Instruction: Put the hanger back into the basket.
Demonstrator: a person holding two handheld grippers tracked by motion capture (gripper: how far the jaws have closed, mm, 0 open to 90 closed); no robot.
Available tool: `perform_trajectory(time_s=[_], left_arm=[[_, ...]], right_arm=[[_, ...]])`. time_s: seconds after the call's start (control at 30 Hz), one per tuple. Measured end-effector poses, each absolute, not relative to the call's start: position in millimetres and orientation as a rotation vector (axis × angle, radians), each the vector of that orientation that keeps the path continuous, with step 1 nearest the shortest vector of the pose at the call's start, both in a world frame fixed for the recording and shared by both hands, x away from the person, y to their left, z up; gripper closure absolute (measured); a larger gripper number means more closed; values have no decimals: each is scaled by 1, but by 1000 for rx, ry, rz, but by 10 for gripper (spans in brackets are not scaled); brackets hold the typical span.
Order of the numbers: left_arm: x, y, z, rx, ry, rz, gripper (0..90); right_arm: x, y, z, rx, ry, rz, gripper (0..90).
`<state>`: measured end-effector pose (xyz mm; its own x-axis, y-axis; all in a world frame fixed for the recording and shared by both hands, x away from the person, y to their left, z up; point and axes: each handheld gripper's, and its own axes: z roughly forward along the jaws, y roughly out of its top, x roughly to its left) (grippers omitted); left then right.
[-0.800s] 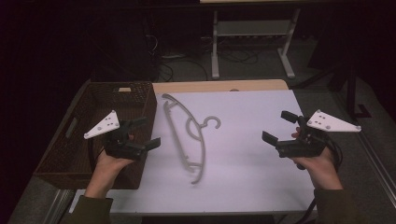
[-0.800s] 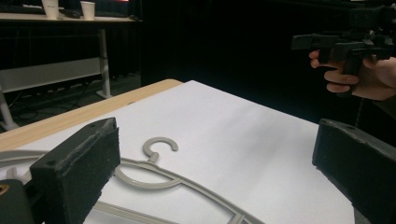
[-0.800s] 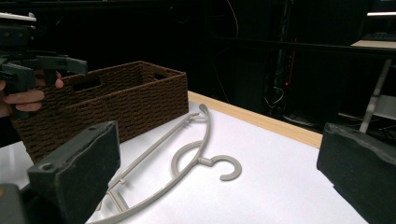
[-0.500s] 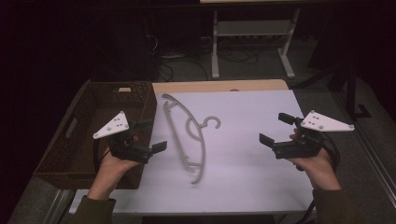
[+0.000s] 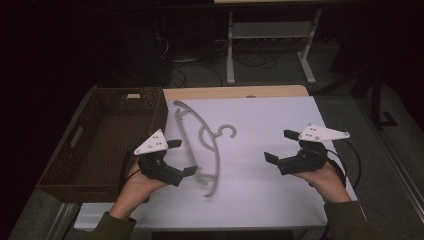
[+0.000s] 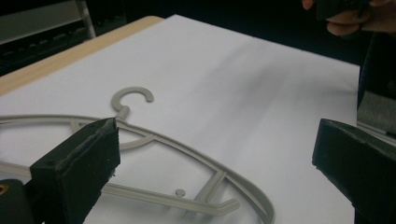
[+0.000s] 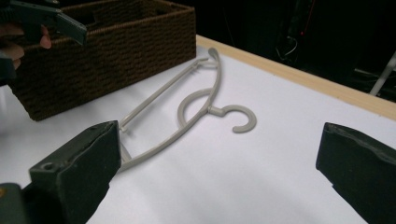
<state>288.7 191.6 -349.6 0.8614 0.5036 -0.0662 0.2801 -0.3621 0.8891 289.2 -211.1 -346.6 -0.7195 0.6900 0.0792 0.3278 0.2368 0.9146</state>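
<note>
Grey hanger (image 5: 200,145) flat | left gripper (image 5: 181,157) beside, jaws apart | right gripper (image 5: 282,145) jaws apart

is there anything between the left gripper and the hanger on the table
Nothing visible. The left gripper hangs open right beside the grey hanger, with bare white tabletop under its jaws. The wicker basket sits on the gripper's other side, away from the hanger.

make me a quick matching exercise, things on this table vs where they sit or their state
Things:
1. basket
2. hanger
3. left gripper
4. right gripper

Places or states:
A. flat on the white sheet, hook toward the right side
B. open, jaws over the hanger's near end
C. on the table's left edge
D. open, above bare white sheet

Pairs: 1-C, 2-A, 3-B, 4-D
</note>
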Motion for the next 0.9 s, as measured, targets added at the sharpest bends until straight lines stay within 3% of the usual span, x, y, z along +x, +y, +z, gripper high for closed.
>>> perform_trajectory(time_s=[0.2,0.37,0.4,0.43,0.57,0.6,0.73,0.9], left_arm=[[293,180,-370,2005,596,227,11],[302,174,-385,2037,614,225,80],[306,172,-389,2050,623,239,152],[306,172,-389,2050,623,239,158],[317,167,-396,2074,626,249,349],[319,166,-397,2081,624,253,349],[328,162,-400,2105,609,256,650],[334,154,-403,2161,580,252,863]], right_arm=[[291,-207,-355,949,2201,1466,0],[293,-205,-360,954,2207,1463,0],[294,-204,-362,949,2214,1461,0],[294,-204,-362,949,2214,1461,0],[294,-202,-364,944,2225,1447,0],[294,-202,-364,941,2225,1448,0],[293,-203,-363,960,2219,1457,0],[294,-205,-363,957,2212,1461,0]])
